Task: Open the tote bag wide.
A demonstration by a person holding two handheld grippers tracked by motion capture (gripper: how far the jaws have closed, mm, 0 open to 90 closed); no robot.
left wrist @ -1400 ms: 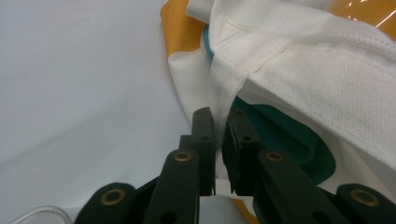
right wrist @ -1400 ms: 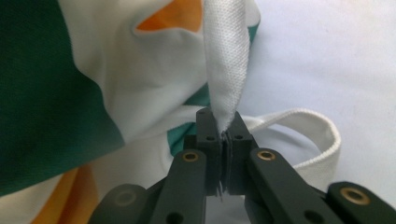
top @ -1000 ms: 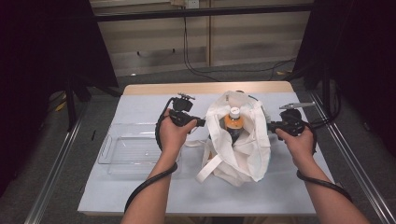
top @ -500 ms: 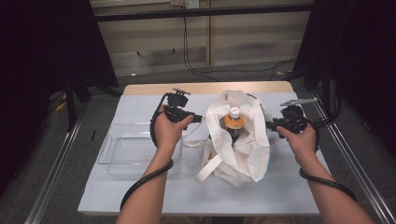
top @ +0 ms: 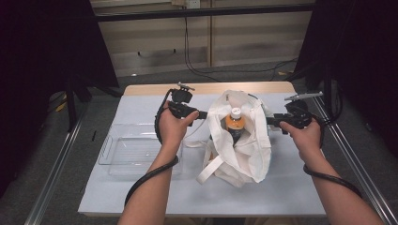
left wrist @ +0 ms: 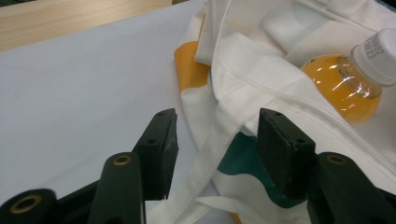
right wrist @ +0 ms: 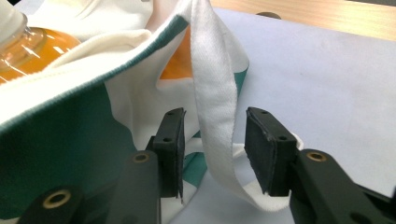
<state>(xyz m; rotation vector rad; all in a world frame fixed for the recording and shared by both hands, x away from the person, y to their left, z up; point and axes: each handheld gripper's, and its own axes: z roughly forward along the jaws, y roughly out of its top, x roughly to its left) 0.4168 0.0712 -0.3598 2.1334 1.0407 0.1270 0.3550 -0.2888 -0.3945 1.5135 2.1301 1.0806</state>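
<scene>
A table (top: 141, 105) under a pale sheet carried everything, its bare wooden edge showing along the far side. On its left half lay a clear tray (top: 133, 157), flat and well apart from the grippers. A white bag (top: 244, 145) with green and orange patches stood slumped at the middle of the table, its mouth open upward and one strap trailing toward the near edge. A bottle (top: 234, 123) of orange drink with a white cap stood upright inside the bag, its neck rising through the opening; from the left gripper view it lay just beyond the bag's hem (left wrist: 343, 84). The left gripper (top: 202, 114) was held level at the bag's left side, and its jaws had just been opening: they stood apart with a strap (left wrist: 219, 140) running between them, neither pad pressing on it. The right gripper (top: 270, 121) was held level at the bag's right side, its jaws likewise just opening, with the other strap (right wrist: 212, 107) hanging in a loose loop between the pads, free of both as far as that view showed.
</scene>
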